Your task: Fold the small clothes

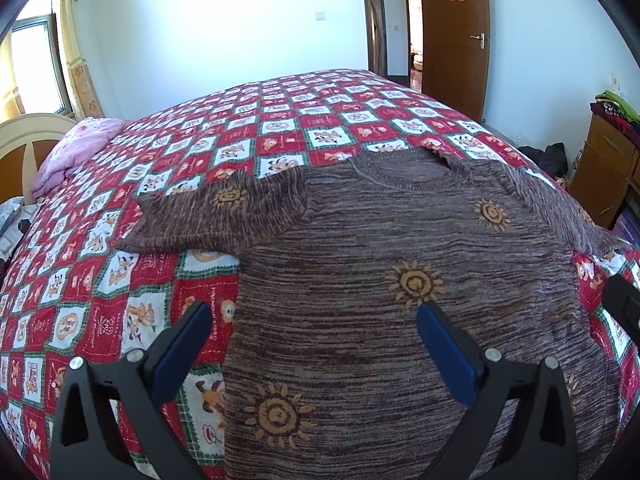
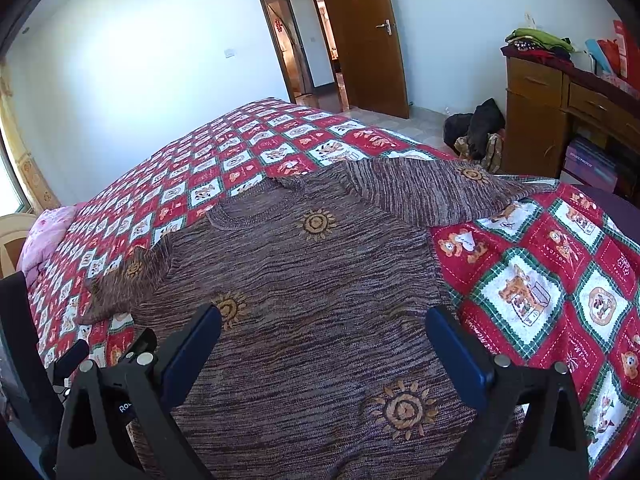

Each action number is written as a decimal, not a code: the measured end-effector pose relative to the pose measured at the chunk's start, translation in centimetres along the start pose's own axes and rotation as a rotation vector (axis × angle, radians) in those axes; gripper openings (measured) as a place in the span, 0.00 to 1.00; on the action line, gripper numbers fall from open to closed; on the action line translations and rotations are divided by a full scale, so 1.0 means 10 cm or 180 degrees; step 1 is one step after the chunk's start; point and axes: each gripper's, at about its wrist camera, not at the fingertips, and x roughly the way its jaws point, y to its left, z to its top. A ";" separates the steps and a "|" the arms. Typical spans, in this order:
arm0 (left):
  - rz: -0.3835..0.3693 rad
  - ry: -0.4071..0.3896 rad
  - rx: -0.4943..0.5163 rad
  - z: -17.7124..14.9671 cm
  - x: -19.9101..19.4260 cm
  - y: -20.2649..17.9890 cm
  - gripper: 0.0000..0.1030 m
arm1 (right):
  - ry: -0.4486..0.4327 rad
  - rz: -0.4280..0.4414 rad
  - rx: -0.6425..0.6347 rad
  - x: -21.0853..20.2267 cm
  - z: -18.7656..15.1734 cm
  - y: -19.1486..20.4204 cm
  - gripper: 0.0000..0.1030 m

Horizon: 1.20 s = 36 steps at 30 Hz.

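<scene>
A small brown knit sweater (image 1: 380, 264) with orange sun prints lies flat on the bed, neck hole at the far end and both short sleeves spread out; it also shows in the right wrist view (image 2: 312, 280). My left gripper (image 1: 314, 316) is open and empty, hovering above the sweater's lower left edge, its left finger over the quilt. My right gripper (image 2: 324, 320) is open and empty, hovering above the sweater's lower right part. The left gripper also appears at the lower left of the right wrist view (image 2: 76, 356). The sweater's hem is hidden below the fingers.
The bed carries a red, white and green checked quilt (image 1: 280, 120). A pink pillow (image 1: 76, 148) lies at its far left by the headboard. A wooden dresser (image 2: 560, 116) with stacked clothes stands at the right, dark bags (image 2: 476, 128) on the floor beside it. A door (image 2: 360, 36) stands open.
</scene>
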 end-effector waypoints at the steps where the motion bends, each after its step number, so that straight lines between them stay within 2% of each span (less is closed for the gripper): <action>1: 0.0006 -0.0002 0.0005 0.00 0.00 0.00 1.00 | -0.0003 0.0000 -0.0001 0.00 0.00 0.00 0.99; 36: -0.0007 0.0016 -0.0021 -0.03 0.01 -0.01 1.00 | 0.0018 0.0002 0.0011 0.00 -0.02 -0.02 0.99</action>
